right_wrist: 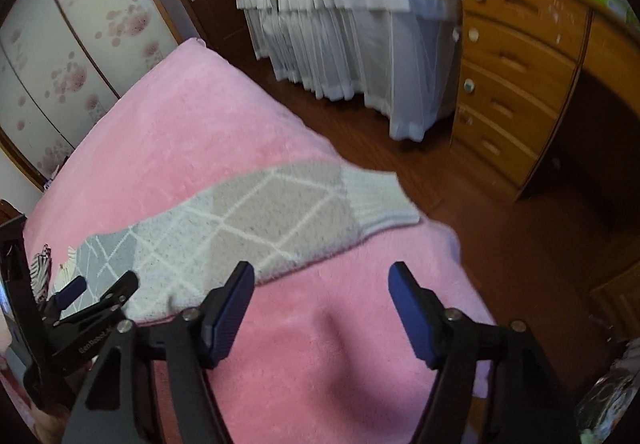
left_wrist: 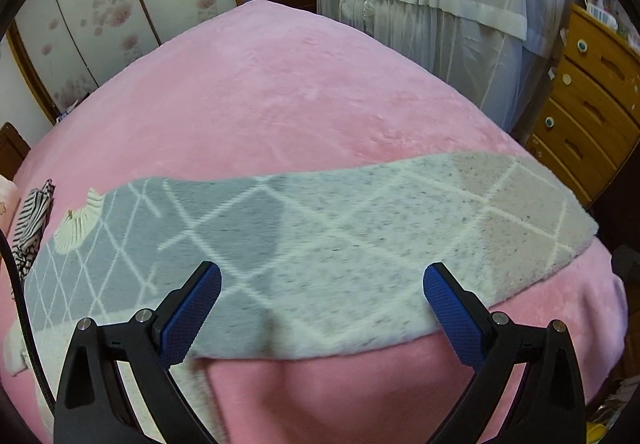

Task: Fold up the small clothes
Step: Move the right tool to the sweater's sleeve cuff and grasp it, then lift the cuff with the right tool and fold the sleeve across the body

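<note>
Pink plush bedding (left_wrist: 280, 92) filled both views, with a wooden chest of drawers (right_wrist: 516, 84) and a white draped curtain (right_wrist: 352, 24) beyond it. A small knitted sweater (left_wrist: 340, 228), grey, cream and beige with a white diamond pattern, lay flat across the bed.

From the left wrist view, the left gripper (left_wrist: 322, 286) hung above the sweater's near hem with its blue pads spread wide and only cloth showing between them; whether the pads touched the knit could not be told. Left of that claw, a striped garment (left_wrist: 30, 228) and a cream ruffled piece (left_wrist: 80, 222) lay at the sweater's far end, the striped one cut off by the lens rim.

From the right wrist view, the right gripper (right_wrist: 322, 288) stood with its jaws apart over bare pink bedding, nothing between them. The sweater's ribbed cuff (right_wrist: 376, 200) lay ahead of that claw and slightly to its left, close to the bed's edge. Motion blur softened the knit's edges in both views.
</note>
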